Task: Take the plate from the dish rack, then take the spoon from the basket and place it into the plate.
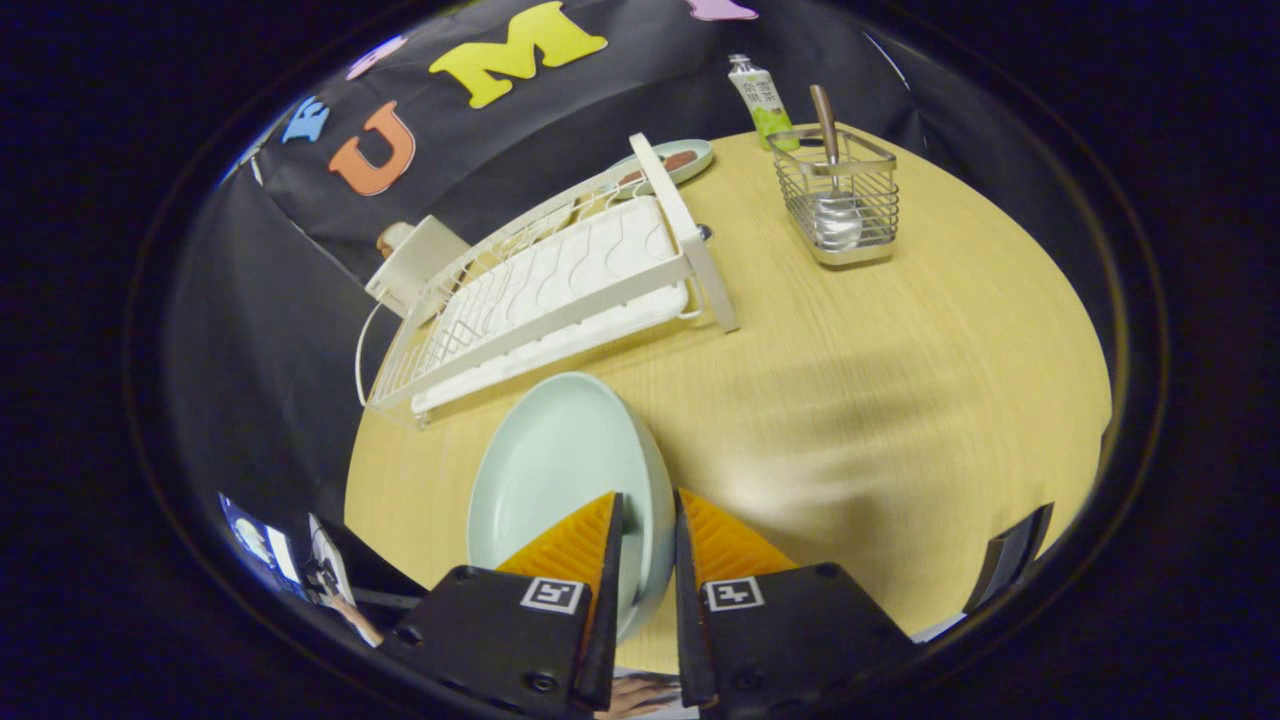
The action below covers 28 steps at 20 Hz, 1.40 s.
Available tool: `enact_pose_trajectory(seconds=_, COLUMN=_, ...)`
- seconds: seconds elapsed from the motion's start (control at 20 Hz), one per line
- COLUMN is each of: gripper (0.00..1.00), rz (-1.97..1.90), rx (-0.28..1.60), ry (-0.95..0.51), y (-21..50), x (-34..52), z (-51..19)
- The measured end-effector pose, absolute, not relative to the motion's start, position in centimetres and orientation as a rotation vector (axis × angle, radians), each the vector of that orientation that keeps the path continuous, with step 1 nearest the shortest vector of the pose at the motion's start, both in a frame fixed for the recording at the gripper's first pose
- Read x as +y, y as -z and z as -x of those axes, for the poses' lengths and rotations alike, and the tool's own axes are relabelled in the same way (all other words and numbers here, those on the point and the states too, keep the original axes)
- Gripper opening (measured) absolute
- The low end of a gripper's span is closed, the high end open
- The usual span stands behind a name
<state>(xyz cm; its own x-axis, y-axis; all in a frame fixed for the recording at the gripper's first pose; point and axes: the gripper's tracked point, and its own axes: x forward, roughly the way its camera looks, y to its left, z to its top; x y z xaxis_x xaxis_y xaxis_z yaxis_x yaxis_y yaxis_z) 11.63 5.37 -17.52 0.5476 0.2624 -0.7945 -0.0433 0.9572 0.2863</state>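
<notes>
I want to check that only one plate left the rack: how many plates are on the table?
2: pale plate clamped in the hand-held gripper; another plate behind the dish rack, partly hidden.

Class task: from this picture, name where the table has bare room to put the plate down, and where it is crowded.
Bare table lies between the dish rack, the basket and the gripper, which clamps the plate. The far edge is crowded: rack, small dish, tube, basket with spoon.

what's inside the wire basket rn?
One spoon stands in the wire basket, bowl down, handle out the top. Nothing else visible through the wires. Fingers grip the plate rim.
</notes>
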Motion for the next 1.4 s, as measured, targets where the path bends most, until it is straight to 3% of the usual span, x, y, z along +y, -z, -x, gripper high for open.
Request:
enact_pose_trajectory(seconds=0.15, gripper=0.34, rz=-0.169, rx=0.942, ry=-0.117, y=17.9, x=3.7, z=-12.3)
enact_pose_trajectory(seconds=0.3, gripper=0.3, rz=-0.074, rx=0.859, ry=-0.068, y=17.2, x=2.1, z=-13.2)
enact_pose_trajectory(seconds=0.4, gripper=0.32, rz=-0.04, rx=0.755, ry=-0.026, y=15.5, x=0.9, z=-13.8)
enact_pose_trajectory(seconds=0.5, gripper=0.4, rz=0.004, rx=0.628, ry=0.019, y=13.3, x=-0.5, z=-14.9)
enact_pose_trajectory(seconds=0.55, gripper=0.55, rz=0.02, rx=0.579, ry=0.027, y=12.2, x=-0.8, z=-15.2)
enact_pose_trajectory(seconds=0.7, gripper=0.85, rz=0.066, rx=0.499, ry=0.036, y=10.4, x=-1.9, z=-15.7)
enact_pose_trajectory(seconds=0.75, gripper=1.0, rz=0.081, rx=0.485, ry=0.036, y=10.0, x=-2.0, z=-16.3)
enact_pose_trajectory(seconds=1.4, gripper=1.0, rz=0.126, rx=0.369, ry=0.097, y=5.3, x=-7.9, z=-27.6)
